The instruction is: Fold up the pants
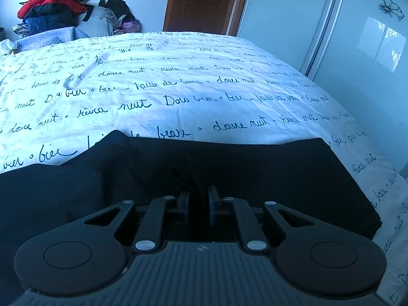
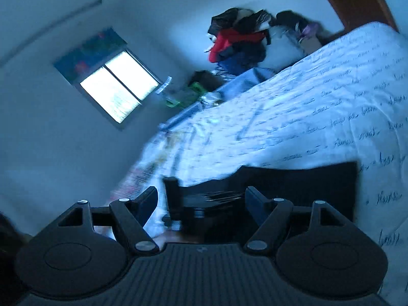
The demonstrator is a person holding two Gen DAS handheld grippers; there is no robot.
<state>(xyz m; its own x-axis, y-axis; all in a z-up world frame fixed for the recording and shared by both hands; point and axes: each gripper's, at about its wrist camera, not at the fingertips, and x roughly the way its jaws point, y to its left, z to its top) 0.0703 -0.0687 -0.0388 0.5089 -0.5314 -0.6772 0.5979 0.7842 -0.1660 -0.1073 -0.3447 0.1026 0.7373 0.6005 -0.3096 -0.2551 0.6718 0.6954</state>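
The black pants (image 1: 229,173) lie spread on the bed (image 1: 178,89), at its near edge, on a white cover printed with dark handwriting. Their far edge runs straight across the cover, with one raised corner towards the side of the heap of clothes (image 1: 58,2) and another towards the side of the glossy wardrobe door (image 1: 357,51).

The left tongs (image 1: 199,196) rest low on the pants near the middle of the cloth. Their jaws stand nearly together with only a narrow gap, and a small dark bunch of fabric rises between the fingertips (image 1: 184,199); they appear pinched on the pants, though black on black makes the contact hard to read.

The right tongs (image 2: 201,200) are tilted, so the bed slants across their view, and the picture is blurred. Their jaws are spread wide with nothing gripped between them; the pants (image 2: 306,186) lie beyond and below them on the cover. Past the bed's far side stand the heap of clothes (image 2: 237,40) and a bright window (image 2: 119,86). A brown door (image 1: 201,2) stands beyond the bed's far edge.
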